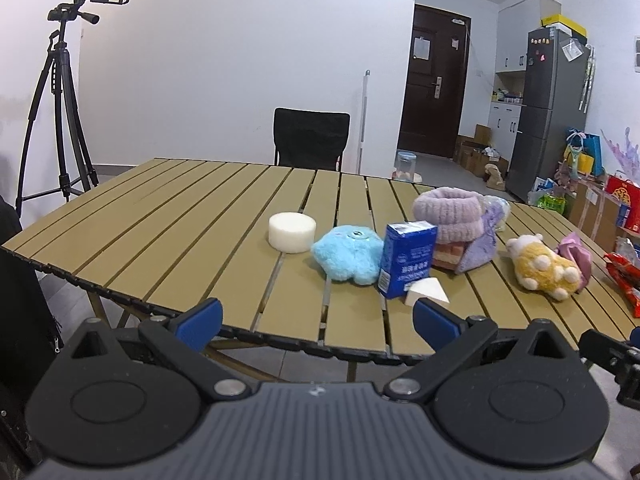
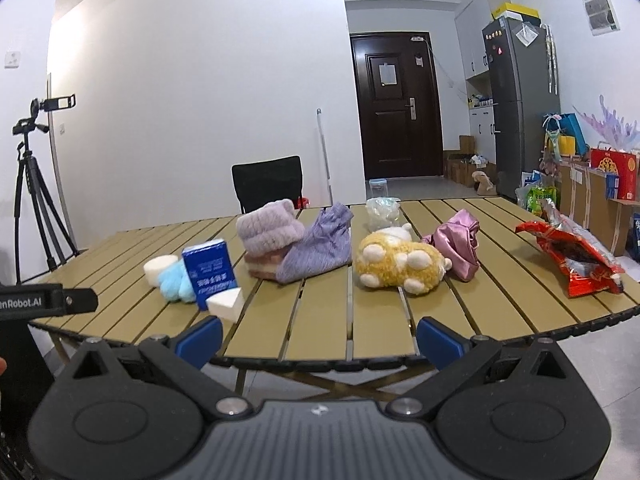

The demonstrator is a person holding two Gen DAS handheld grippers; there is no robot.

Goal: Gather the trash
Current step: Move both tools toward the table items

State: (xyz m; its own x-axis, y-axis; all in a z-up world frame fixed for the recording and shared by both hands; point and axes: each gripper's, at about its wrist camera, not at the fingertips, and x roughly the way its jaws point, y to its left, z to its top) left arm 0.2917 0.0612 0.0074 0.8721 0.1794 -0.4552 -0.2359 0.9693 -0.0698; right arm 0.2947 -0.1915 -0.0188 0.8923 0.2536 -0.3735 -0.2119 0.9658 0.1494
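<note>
On the slatted tan table (image 1: 160, 216) (image 2: 320, 320) stand a blue carton (image 1: 406, 258) (image 2: 209, 270), a white wedge (image 1: 427, 291) (image 2: 225, 302) in front of it and a white foam disc (image 1: 292, 231) (image 2: 160, 268). A red snack wrapper (image 2: 572, 256) (image 1: 624, 276) lies at the right edge. A crumpled clear plastic bag (image 2: 382, 212) sits at the back. My left gripper (image 1: 318, 322) hangs open before the table's near edge, empty. My right gripper (image 2: 320, 340) is open and empty too, short of the near edge.
Soft items lie among the trash: a light blue plush (image 1: 346, 254), a purple fuzzy slipper (image 2: 296, 242), a yellow plush toy (image 2: 400, 262), a pink cloth (image 2: 460, 244). A black chair (image 1: 311, 138) stands behind the table, a tripod (image 1: 56, 120) at left, a fridge (image 2: 520, 100) at right.
</note>
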